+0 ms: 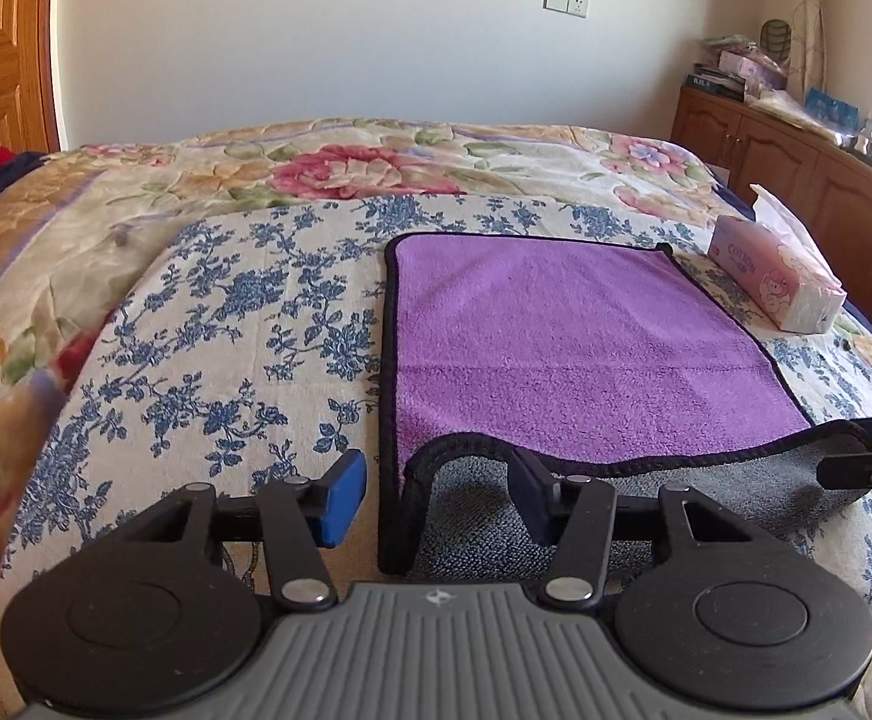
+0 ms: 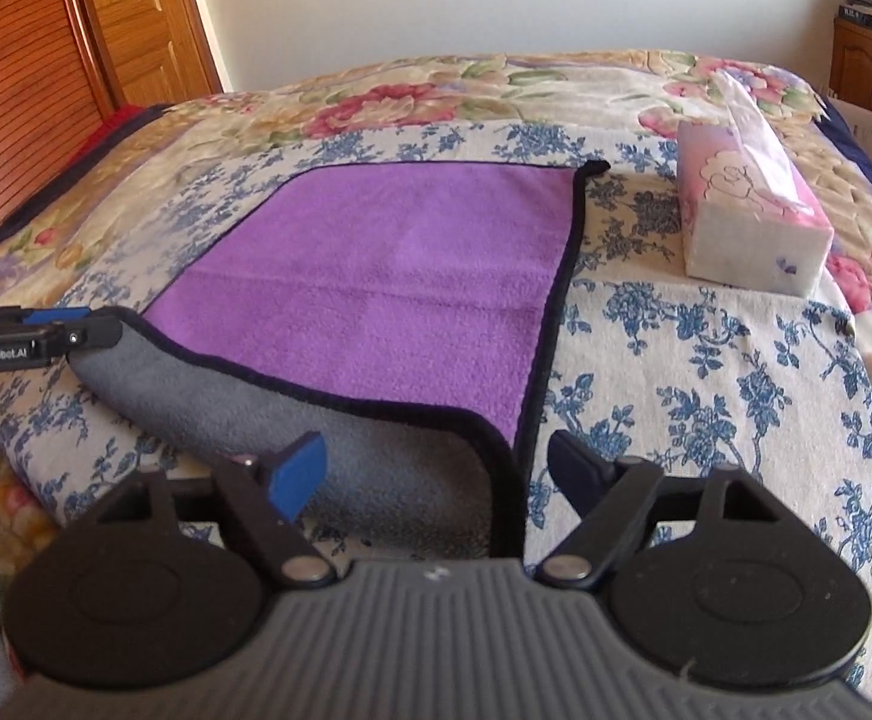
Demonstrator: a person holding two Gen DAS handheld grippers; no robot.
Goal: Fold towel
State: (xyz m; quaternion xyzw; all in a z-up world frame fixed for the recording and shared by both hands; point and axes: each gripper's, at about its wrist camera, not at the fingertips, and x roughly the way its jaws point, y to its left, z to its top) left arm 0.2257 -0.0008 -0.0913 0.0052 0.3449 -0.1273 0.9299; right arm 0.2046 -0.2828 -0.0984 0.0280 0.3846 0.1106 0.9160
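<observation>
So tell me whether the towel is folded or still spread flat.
Mostly spread: the towel lies purple side up on the bed, with only its near edge turned over, showing the grey underside.

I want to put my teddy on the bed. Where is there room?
Left of the purple towel, the blue-flowered cloth is bare out to the big rose blanket. The right side is crowded: the tissue pack lies there. The towel's near edge is busy with both sets of fingers.

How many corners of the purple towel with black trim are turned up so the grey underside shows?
2. Both near corners of the purple towel with black trim: one by the left gripper, one by the right gripper. Far corners lie flat.
</observation>
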